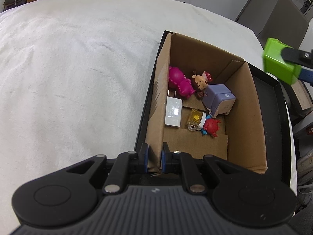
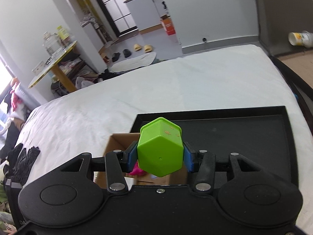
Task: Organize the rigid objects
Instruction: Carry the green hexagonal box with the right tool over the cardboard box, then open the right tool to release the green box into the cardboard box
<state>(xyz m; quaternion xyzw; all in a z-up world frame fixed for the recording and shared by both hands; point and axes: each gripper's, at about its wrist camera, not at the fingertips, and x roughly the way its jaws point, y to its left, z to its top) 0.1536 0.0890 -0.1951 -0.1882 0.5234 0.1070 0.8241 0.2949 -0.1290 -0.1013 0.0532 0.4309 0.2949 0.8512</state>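
Almost nothing I see through either wrist camera can be read. On the right gripper [image 2: 160, 156], at the lower left corner of its black body, two pale letters look like "DA", and the frame edge cuts off the rest. The left gripper [image 1: 154, 156] carries a tiny round emblem on its grey ribbed body, too small to make out. A purple-grey cube toy [image 1: 219, 99] has a faint pale mark on one face, illegible. Far across the room, an orange carton [image 2: 167, 26] bears white print that is blurred beyond reading. A paper cup [image 2: 300, 38] shows a yellow pattern with no legible words.
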